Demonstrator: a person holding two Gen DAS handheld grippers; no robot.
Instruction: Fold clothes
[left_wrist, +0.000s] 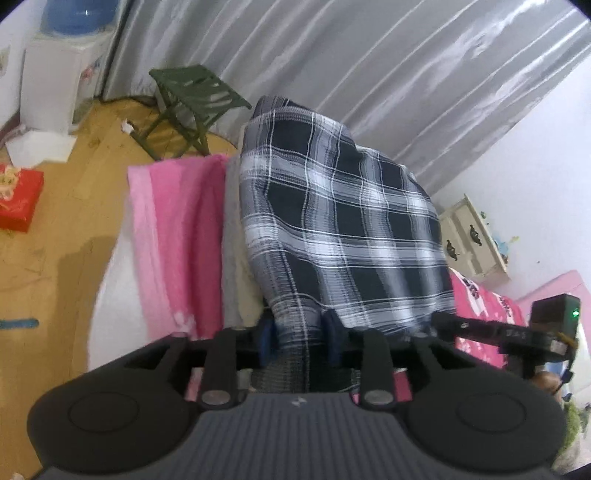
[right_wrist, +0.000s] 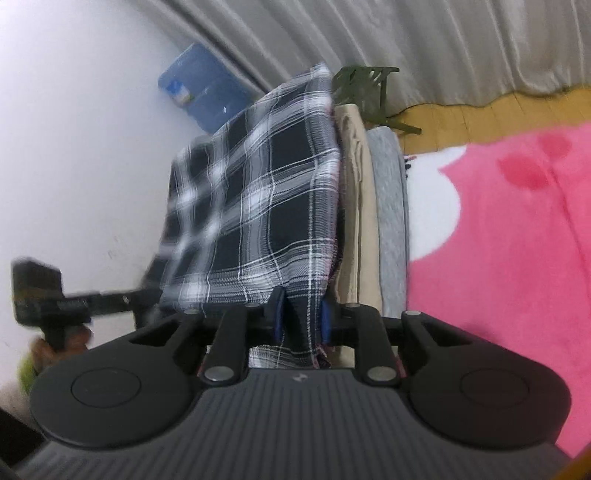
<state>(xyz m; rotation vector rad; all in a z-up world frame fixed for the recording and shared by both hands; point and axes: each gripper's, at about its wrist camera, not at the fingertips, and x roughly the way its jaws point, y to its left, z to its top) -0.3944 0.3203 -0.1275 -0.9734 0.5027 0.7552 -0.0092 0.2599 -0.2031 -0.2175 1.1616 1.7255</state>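
Both grippers, left gripper (left_wrist: 299, 341) and right gripper (right_wrist: 300, 315), pinch the near edge of the black-and-white plaid cloth (left_wrist: 343, 221), lifted over the folded beige garment (right_wrist: 352, 206) and grey garment (right_wrist: 389, 221) on the pink blanket (right_wrist: 517, 236); fold looks unfinished.
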